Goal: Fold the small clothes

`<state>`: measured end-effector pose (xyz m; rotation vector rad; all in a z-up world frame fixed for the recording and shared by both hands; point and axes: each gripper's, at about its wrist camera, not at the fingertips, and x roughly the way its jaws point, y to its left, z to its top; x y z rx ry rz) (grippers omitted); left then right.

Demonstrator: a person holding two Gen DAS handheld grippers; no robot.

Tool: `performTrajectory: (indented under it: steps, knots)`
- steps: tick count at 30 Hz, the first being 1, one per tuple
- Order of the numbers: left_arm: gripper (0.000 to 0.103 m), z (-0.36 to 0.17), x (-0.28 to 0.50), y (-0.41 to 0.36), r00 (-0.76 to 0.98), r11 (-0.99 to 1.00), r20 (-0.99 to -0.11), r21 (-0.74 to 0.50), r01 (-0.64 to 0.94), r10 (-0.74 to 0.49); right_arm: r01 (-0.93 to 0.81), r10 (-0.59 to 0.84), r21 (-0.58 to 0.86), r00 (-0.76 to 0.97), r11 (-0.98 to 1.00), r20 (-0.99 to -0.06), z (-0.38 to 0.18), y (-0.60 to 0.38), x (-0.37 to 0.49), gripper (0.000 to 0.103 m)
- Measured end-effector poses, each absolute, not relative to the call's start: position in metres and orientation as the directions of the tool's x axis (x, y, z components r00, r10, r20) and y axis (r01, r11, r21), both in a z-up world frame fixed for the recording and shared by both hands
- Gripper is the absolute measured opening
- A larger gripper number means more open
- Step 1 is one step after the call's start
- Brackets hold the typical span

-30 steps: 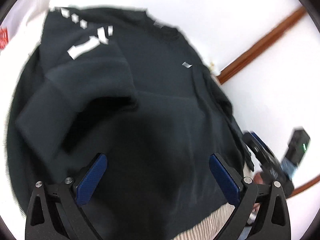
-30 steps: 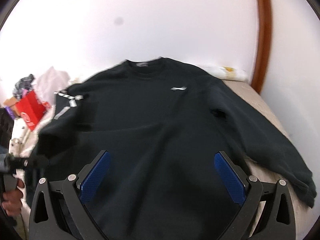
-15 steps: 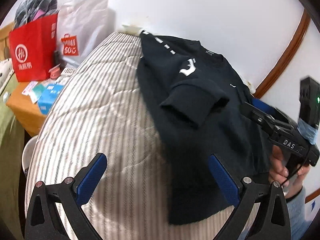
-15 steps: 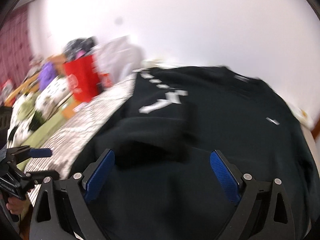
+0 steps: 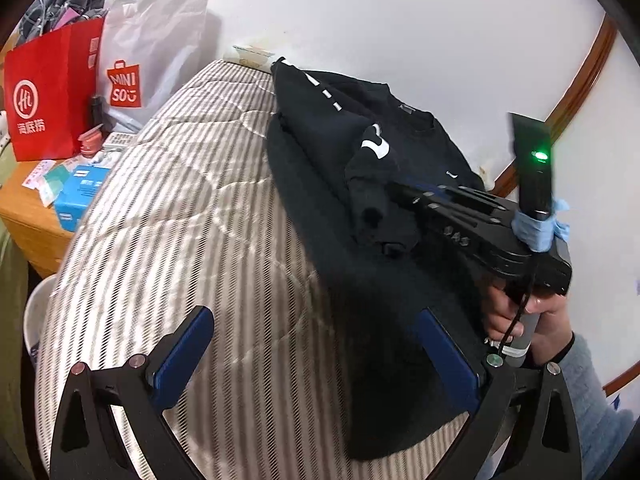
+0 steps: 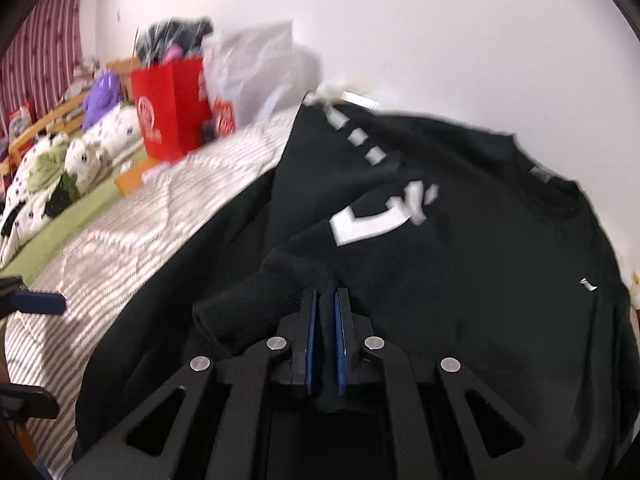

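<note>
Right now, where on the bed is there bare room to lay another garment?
The striped mattress lies bare between the black sweatshirt and the nightstand side. That side is crowded: red bag, white bag, blue box.

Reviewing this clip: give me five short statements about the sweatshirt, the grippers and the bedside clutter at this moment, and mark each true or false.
1. The right gripper is shut on the cuff of the black sweatshirt. True; its fingers have just been closing, with the cuff between them.
2. The left gripper holds the hem. False: it is open, holding nothing.
3. The sleeve lies folded across the chest. True.
4. The sweatshirt lies on a wooden floor. False: it lies on a striped mattress.
5. The red bag sits on the sweatshirt. False: it stands beside the bed.
</note>
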<state>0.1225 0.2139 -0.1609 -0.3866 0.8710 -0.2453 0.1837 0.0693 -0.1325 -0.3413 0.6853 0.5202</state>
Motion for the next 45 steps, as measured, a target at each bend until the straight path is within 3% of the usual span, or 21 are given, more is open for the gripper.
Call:
performTrajectory:
  steps: [9, 16, 24, 25, 26, 28, 35, 39, 40, 42, 43, 45]
  knots:
    - [0.102, -0.153, 0.144, 0.186, 0.639, 0.927, -0.694, -0.364, 0.086, -0.332, -0.319, 0.222, -0.099, 0.821, 0.943, -0.526, -0.073, -0.044, 0.205, 0.007]
    - [0.102, -0.149, 0.16, 0.169, 0.632, 0.925, -0.693, -0.365, 0.109, -0.348, -0.102, 0.099, 0.028, 0.798, 0.994, -0.594, -0.087, -0.144, 0.248, 0.008]
    - [0.102, -0.143, 0.176, 0.157, 0.622, 0.931, -0.704, -0.341, 0.128, -0.343, 0.039, -0.009, 0.034, 0.78, 0.999, -0.626, -0.1, -0.202, 0.236, 0.011]
    - [0.102, -0.143, 0.178, 0.156, 0.62, 0.932, -0.707, -0.338, 0.128, -0.341, 0.039, 0.001, 0.05, 0.778, 0.998, -0.628, -0.099, -0.206, 0.232, 0.019]
    - [0.102, -0.143, 0.181, 0.155, 0.618, 0.934, -0.709, -0.334, 0.128, -0.338, 0.035, 0.012, 0.062, 0.774, 0.997, -0.633, -0.099, -0.206, 0.229, 0.039]
    - [0.102, -0.143, 0.184, 0.152, 0.617, 0.936, -0.712, -0.328, 0.128, -0.334, 0.007, 0.054, 0.094, 0.775, 0.996, -0.629, -0.097, -0.206, 0.221, 0.066]
    - [0.102, -0.145, 0.192, 0.141, 0.609, 0.937, -0.72, -0.324, 0.128, -0.332, -0.211, 0.213, 0.081, 0.733, 0.974, -0.646, -0.105, -0.146, 0.223, 0.069]
    - [0.102, -0.148, 0.195, 0.135, 0.605, 0.941, -0.727, -0.316, 0.124, -0.324, -0.256, 0.165, -0.021, 0.682, 0.967, -0.713, -0.13, -0.104, 0.243, 0.069]
    - [0.102, -0.149, 0.195, 0.135, 0.609, 0.944, -0.728, -0.307, 0.12, -0.314, -0.24, 0.124, -0.056, 0.669, 0.969, -0.733, -0.138, -0.099, 0.252, 0.069]
    - [0.102, -0.151, 0.197, 0.133, 0.632, 0.964, -0.732, -0.248, 0.102, -0.255, -0.18, 0.026, -0.124, 0.659, 0.976, -0.751, -0.151, -0.095, 0.268, 0.04]
    - [0.102, -0.153, 0.198, 0.132, 0.643, 0.975, -0.735, -0.204, 0.09, -0.213, -0.169, 0.009, -0.135, 0.655, 0.976, -0.756, -0.153, -0.097, 0.274, 0.007]
    - [0.102, -0.155, 0.199, 0.132, 0.653, 0.986, -0.74, -0.151, 0.07, -0.16, -0.163, 0.044, -0.09, 0.674, 0.983, -0.737, -0.142, -0.11, 0.276, 0.005]
